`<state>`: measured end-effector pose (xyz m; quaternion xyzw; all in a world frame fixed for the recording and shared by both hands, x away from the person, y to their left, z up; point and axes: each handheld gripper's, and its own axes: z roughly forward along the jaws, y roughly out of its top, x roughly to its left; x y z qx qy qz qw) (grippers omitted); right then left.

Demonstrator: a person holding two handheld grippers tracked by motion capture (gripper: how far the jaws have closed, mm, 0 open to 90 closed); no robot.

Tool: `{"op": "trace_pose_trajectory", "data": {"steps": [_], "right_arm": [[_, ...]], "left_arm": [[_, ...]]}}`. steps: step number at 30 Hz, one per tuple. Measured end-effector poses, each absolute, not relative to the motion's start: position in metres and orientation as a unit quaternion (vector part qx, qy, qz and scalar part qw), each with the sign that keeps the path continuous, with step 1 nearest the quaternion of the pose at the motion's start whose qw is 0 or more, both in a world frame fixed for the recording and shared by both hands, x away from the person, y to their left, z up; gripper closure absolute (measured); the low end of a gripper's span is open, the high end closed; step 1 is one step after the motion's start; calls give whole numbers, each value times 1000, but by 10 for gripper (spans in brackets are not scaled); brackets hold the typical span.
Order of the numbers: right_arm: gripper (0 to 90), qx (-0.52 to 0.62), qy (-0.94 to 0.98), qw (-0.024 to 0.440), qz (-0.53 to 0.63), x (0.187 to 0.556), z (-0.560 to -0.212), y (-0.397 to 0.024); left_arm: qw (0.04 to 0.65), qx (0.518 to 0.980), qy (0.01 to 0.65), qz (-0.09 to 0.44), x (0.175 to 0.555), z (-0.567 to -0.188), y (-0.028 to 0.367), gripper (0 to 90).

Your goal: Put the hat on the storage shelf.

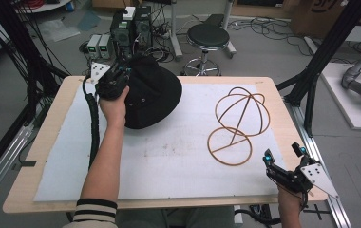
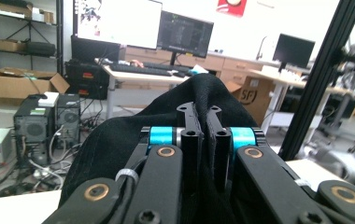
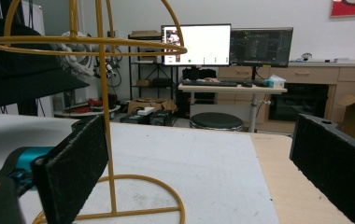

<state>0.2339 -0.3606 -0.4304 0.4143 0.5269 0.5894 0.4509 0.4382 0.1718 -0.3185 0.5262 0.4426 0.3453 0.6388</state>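
A black bucket hat (image 1: 150,92) is held up off the white mat at the table's back left, tilted. My left gripper (image 1: 121,72) is shut on its far rim; in the left gripper view the jaws pinch a fold of the hat's black cloth (image 2: 203,93), the left gripper (image 2: 202,122) pointing across the room. A yellow wire hat stand (image 1: 238,121) with a round base and domed top stands right of centre. My right gripper (image 1: 283,153) rests open near the table's front right corner. In the right gripper view the stand (image 3: 103,116) rises just ahead of the left pad (image 3: 73,172).
A white mat (image 1: 169,161) covers most of the wooden table (image 1: 36,156). Beyond the table's far edge stand a black stool (image 1: 208,38), computer towers (image 1: 131,28) and cables on the floor. Black frame posts (image 1: 318,61) flank the table's right side.
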Motion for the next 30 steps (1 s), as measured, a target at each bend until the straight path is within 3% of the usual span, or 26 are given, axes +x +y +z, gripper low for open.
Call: {"op": "trace_pose_trajectory", "data": {"steps": [11,30], "right_arm": [[44,413,528,452,589,234,-430,-359],[44,415,528,448,590,233,-430,-359]], "left_arm": [[674,513,396,355,423,-277,164,867],[753,487,292,334,388,-196,114,867]]}}
